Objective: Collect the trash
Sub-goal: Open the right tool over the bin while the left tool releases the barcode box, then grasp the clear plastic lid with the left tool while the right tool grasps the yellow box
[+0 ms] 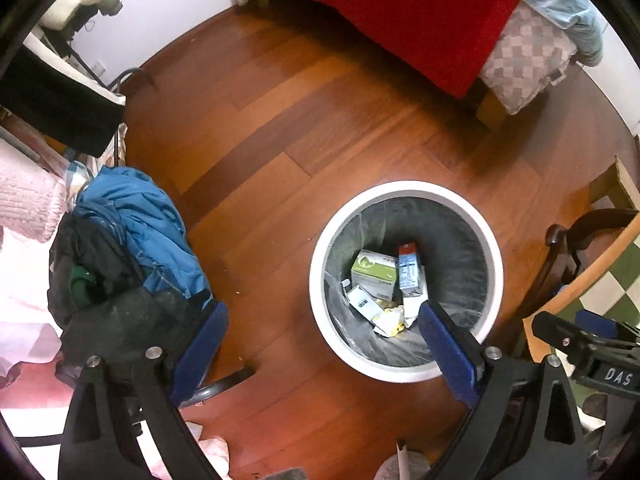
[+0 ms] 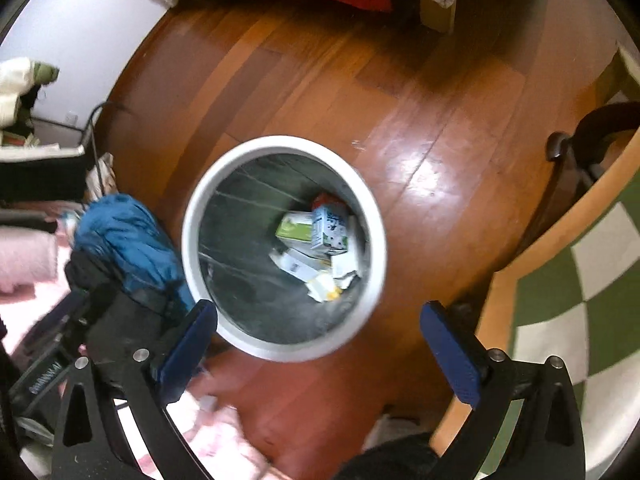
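Both the left tool [image 1: 322, 326] and the right tool [image 2: 319, 322] hang open and empty over the white bin [image 1: 406, 280], where cartons [image 1: 374, 276] lie at 6 o'clock; the drop seems done, so next comes finding more trash.

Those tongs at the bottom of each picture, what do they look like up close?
Both pairs match: the left tongs and right tongs have black angular frames with triangular cutouts, silver round bolts, and flat dark-blue pads. No cables or sleeves show.
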`<state>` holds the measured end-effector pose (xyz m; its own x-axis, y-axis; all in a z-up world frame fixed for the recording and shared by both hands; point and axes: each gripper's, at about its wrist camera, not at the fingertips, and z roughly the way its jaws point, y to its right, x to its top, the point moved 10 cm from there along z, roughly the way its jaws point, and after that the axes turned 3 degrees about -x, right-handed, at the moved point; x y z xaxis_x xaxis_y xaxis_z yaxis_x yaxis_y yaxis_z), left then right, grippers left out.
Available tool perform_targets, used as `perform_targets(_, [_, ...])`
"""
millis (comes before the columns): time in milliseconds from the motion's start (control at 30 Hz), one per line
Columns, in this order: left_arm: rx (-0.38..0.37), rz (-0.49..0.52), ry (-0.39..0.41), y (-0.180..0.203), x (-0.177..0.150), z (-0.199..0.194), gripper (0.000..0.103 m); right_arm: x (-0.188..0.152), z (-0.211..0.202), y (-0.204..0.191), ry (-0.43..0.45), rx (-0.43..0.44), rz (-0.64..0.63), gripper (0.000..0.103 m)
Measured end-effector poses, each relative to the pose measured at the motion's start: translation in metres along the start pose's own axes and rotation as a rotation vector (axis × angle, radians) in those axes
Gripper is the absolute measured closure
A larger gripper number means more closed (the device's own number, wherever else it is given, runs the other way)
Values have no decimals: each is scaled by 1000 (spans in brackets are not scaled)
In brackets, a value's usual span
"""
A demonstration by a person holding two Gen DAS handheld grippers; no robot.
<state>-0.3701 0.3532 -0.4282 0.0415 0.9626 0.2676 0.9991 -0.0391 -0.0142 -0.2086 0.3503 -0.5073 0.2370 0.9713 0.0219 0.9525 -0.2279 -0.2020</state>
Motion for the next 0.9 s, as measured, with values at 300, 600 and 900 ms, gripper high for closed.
perform_targets(300, [0, 14, 51, 10, -9, -36, 6, -19, -45, 6, 72, -64, -60, 0])
perform_targets(600, [9, 28, 115, 12, -14, -80, 6, -35, -97, -1, 147, -52, -92, 0])
perform_targets(900, [14, 65, 243, 23, -19, -159, 6, -58, -166, -17, 243, -3, -135, 0])
